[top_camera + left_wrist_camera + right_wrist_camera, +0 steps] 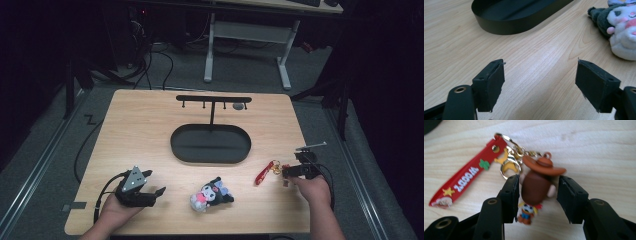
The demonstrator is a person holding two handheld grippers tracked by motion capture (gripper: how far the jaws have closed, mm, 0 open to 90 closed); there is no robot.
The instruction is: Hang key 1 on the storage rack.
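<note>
A Woody keychain lies at the table's right: a red strap [263,173] [466,178], a gold clasp [510,163] and a small cowboy figure [536,185] in a brown hat. My right gripper [289,173] [539,188] straddles the figure, its left jaw against the head and a thin gap at the right jaw, so it is open. My left gripper [155,183] [540,82] rests low at the front left, wide open with bare wood between its jaws. A black and white plush toy [210,194] [621,32] lies just to its right.
A black oval tray [175,145] [506,25] sits mid-table, with a black T-shaped hook rack [213,99] rising from its far side. A small grey thing [239,106] hangs by the rack's right end. Beyond the table are a desk frame and cables.
</note>
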